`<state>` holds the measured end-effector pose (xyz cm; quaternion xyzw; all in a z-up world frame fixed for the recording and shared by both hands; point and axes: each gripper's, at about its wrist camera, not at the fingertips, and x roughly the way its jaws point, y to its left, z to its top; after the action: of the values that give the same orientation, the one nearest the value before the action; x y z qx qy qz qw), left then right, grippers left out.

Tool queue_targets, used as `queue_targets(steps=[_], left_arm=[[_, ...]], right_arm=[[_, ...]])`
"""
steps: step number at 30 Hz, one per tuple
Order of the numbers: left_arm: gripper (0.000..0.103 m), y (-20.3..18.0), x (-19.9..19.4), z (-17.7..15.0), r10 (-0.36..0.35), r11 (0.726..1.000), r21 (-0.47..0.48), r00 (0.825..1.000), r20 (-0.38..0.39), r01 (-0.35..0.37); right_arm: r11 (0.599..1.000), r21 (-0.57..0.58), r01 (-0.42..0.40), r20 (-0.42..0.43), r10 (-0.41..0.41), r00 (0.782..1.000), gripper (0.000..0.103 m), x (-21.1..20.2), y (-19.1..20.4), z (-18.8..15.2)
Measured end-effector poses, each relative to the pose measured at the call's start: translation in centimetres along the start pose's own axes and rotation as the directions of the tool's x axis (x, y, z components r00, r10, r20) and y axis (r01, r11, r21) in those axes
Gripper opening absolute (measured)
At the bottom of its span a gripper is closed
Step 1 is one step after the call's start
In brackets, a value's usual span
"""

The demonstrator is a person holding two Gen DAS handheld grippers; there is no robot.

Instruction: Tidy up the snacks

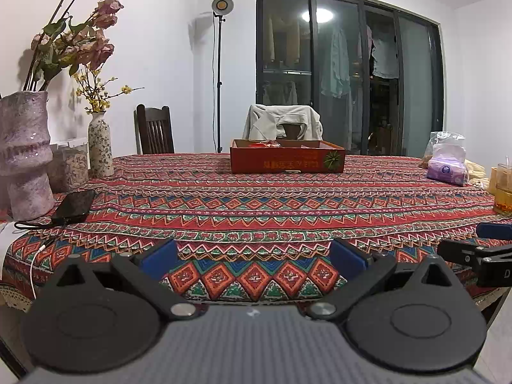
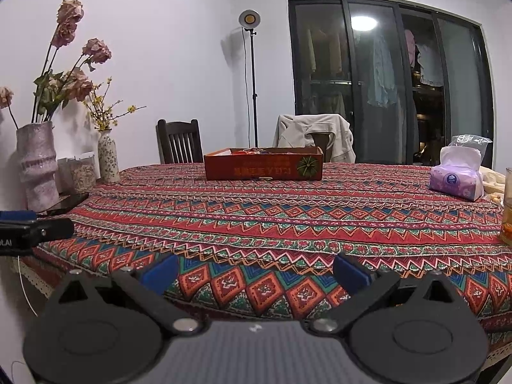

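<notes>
A shallow red cardboard box point(image 1: 287, 161) stands at the far side of the patterned tablecloth point(image 1: 256, 204), with wrapped snacks point(image 1: 265, 143) showing over its rim. It also shows in the right wrist view point(image 2: 263, 167), with snacks point(image 2: 252, 151) inside. My left gripper point(image 1: 254, 260) is open and empty over the table's near edge. My right gripper point(image 2: 256, 270) is open and empty, level with it and to its right. The right gripper's fingers point(image 1: 473, 249) show at the right edge of the left wrist view. The left gripper's fingers point(image 2: 32, 227) show at the left edge of the right wrist view.
A pink vase point(image 1: 25, 156) of dried roses, a small flowered vase point(image 1: 100, 147), a plastic container point(image 1: 70, 163) and a black phone point(image 1: 74, 206) stand at the left. A tissue pack point(image 1: 448, 163), a plastic bag point(image 1: 443, 139) and a glass point(image 1: 502, 188) stand at the right. Two chairs point(image 1: 155, 132) are behind.
</notes>
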<state>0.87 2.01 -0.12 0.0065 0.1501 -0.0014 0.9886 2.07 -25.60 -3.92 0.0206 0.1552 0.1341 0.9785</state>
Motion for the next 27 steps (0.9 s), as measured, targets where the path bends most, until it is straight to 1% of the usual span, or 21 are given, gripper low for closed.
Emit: queue_targets(steps=[17, 27], left_arm=[[0.103, -0.07, -0.08, -0.01, -0.005, 1.000, 0.005, 1.000, 0.001, 0.005], [0.103, -0.16, -0.07, 0.00, -0.020, 1.000, 0.006, 1.000, 0.000, 0.020]], right_arm=[[1.000, 0.010, 0.004, -0.001, -0.004, 1.000, 0.103, -0.04, -0.17, -0.05], [1.000, 0.019, 0.001, 0.002, -0.001, 1.000, 0.103, -0.11, -0.39, 0.00]])
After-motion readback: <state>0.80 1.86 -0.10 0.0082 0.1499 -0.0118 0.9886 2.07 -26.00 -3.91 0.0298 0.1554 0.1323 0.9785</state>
